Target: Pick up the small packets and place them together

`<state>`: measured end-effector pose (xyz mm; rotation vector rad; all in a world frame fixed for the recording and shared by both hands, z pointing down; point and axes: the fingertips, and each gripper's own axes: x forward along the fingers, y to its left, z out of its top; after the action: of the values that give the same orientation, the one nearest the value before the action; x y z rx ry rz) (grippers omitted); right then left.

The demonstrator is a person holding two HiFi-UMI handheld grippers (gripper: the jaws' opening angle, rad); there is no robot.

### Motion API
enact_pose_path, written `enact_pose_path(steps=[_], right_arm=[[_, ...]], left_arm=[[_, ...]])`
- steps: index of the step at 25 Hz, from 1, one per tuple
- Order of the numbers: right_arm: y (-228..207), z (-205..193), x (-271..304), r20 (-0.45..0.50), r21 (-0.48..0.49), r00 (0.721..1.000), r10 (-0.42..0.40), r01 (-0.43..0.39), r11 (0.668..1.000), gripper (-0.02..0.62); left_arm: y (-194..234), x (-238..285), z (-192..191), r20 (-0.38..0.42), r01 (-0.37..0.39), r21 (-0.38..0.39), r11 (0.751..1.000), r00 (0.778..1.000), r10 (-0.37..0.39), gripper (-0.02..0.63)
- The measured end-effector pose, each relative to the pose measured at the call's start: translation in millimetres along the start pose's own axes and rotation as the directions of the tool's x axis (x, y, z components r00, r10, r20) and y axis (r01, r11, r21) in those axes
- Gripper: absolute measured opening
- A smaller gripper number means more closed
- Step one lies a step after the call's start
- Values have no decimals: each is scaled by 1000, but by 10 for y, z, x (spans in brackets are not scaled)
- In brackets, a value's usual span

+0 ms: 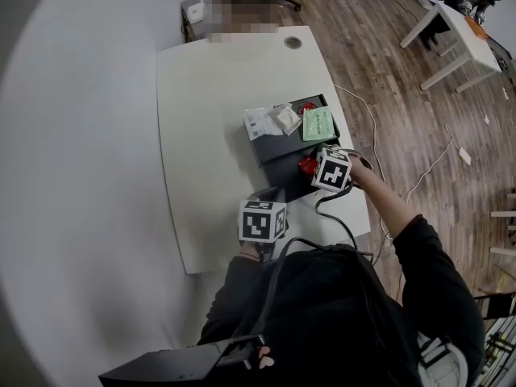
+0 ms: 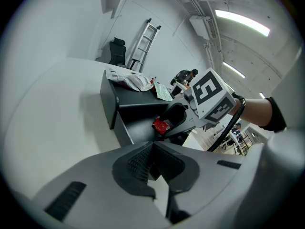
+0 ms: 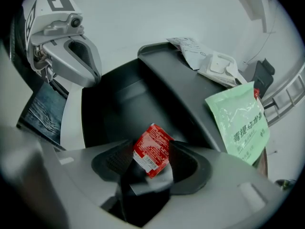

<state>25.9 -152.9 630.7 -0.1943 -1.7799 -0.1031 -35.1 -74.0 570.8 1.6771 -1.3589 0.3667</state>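
A small red packet (image 3: 151, 149) lies tilted between the fingers of my right gripper (image 3: 148, 157), which points steeply down over the lower step of a black tray (image 3: 119, 99). The jaws stand wide and do not clamp it. The left gripper view shows the same red packet (image 2: 160, 125) at the right gripper's tips (image 2: 167, 124). On the tray's raised part lie a green packet (image 3: 238, 123), a white packet (image 3: 217, 66) and a printed white one (image 1: 260, 123). My left gripper (image 2: 152, 151) hovers over the white table (image 1: 210, 135) near the tray's corner, jaws together and empty.
A dark printed booklet (image 3: 43, 113) lies beside the tray under the left gripper (image 3: 78, 63). Another red item (image 1: 307, 107) sits at the tray's far end. Cables (image 1: 419, 180) trail over the wooden floor to the right, where a second white table (image 1: 459, 35) stands.
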Motion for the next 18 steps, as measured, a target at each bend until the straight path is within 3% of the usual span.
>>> enact_pose_path(steps=[8,10,18], right_arm=[[0,4,-30,-9,15,1000,-10,11,1000,204],[15,-11,-22,-16,16,1000,-7,7,1000,142],[65,-19,-63,-8,12,1000,-3,3,1000,89]], left_arm=[[5,-2,8,0,5,1,1000,1000,-5,0],[5,3,8,-1,6,3,1000,1000,-6,0],[-3,-6,1,-2,6,5,1000,1000,-6,0]])
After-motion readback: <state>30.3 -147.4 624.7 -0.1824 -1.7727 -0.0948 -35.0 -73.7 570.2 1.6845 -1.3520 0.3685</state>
